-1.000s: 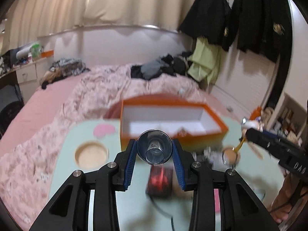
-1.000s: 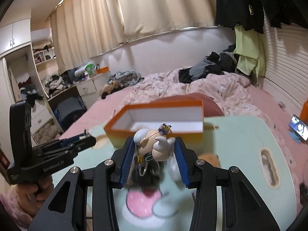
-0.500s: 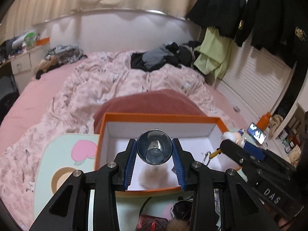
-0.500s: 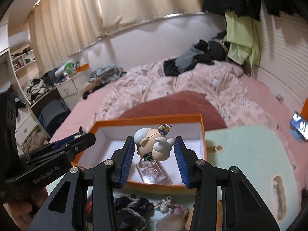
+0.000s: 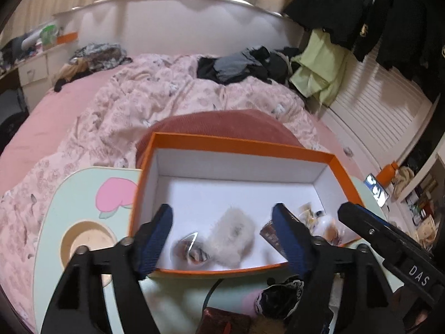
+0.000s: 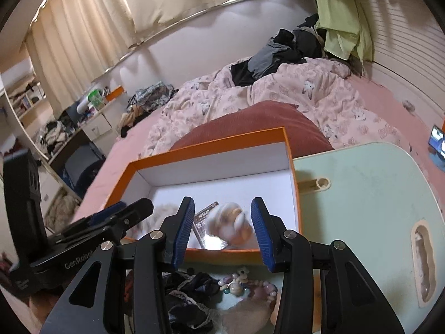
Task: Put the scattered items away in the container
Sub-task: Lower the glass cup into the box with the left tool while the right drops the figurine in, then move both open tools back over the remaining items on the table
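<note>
An orange box with a white inside (image 5: 236,144) (image 6: 211,150) stands on the mint table. My left gripper (image 5: 222,236) is open above its near side. Below it in the box lie a blurred small glass (image 5: 190,249) and a white fur puff (image 5: 230,236). My right gripper (image 6: 221,231) is open over the box's near right part. A blurred white figurine (image 6: 230,222) is in the box below it, over a clear card case (image 6: 207,228). The right gripper also shows in the left wrist view (image 5: 389,239).
On the mint table (image 6: 361,194) before the box lie a black lace scrunchie (image 6: 189,292), a bead bracelet (image 6: 244,284), a dark red item (image 5: 222,323) and a cable. A red cushion (image 6: 250,122) and a pink bed lie behind the box.
Both grippers opened over the box. The glass left the left gripper and the figurine left the right gripper; both now lie blurred inside the box.
</note>
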### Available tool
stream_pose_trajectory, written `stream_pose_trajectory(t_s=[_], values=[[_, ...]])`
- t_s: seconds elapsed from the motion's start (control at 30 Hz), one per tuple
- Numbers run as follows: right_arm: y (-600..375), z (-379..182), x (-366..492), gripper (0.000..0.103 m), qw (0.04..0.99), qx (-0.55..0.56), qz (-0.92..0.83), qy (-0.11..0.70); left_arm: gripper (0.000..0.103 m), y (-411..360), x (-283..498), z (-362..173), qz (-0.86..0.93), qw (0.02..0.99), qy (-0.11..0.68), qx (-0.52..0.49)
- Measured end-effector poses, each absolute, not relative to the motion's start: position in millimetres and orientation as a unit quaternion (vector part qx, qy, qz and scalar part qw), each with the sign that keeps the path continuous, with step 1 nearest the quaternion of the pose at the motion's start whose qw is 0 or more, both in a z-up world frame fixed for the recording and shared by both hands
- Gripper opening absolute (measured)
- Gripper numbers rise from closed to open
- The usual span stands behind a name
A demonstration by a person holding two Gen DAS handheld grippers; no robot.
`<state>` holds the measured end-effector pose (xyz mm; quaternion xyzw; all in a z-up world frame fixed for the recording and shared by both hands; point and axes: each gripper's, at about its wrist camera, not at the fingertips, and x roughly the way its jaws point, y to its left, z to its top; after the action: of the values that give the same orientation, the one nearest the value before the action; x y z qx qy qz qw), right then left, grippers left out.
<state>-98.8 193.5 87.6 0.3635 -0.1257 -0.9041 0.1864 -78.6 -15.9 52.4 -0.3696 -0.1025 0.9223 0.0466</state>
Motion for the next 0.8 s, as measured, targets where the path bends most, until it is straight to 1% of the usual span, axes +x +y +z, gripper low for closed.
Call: stream_pose_trajectory(t_s=[0.13, 0.23, 0.37, 0.47, 0.53, 0.6, 0.67, 0.8], values=[[202, 91, -92, 0.044, 0.184, 0.361, -0.903, -0.140, 0.078, -25, -68, 59, 0.920, 0.064, -0.129, -0.363], [207, 95, -77, 0.044, 0.189, 0.355, -0.904, -0.141, 0.080, -26, -56, 61, 0.922, 0.067, -0.117, -0.364], [205, 98, -50, 0.044, 0.175, 0.355, -0.914, -0.091, 0.081, -19, -25, 65, 0.931, 0.064, -0.068, -0.352], [207, 94, -25, 0.044, 0.174, 0.347, -0.920, -0.060, 0.082, -15, -2, 69, 0.934, 0.079, -0.054, -0.344], [206, 90, -9, 0.044, 0.169, 0.346, -0.922, -0.036, 0.087, -12, 14, 70, 0.936, 0.085, -0.042, -0.340], [205, 84, 0, 0.047, 0.166, 0.352, -0.921, -0.022, 0.091, -10, 28, 67, 0.937, 0.079, -0.030, -0.340], [206, 76, 6, 0.056, 0.162, 0.359, -0.919, -0.015, 0.092, -11, 42, 57, 0.935, 0.064, -0.038, -0.346], [204, 65, 7, 0.056, 0.143, 0.376, -0.916, 0.005, 0.092, -6, 56, 39, 0.934, 0.049, -0.037, -0.351]])
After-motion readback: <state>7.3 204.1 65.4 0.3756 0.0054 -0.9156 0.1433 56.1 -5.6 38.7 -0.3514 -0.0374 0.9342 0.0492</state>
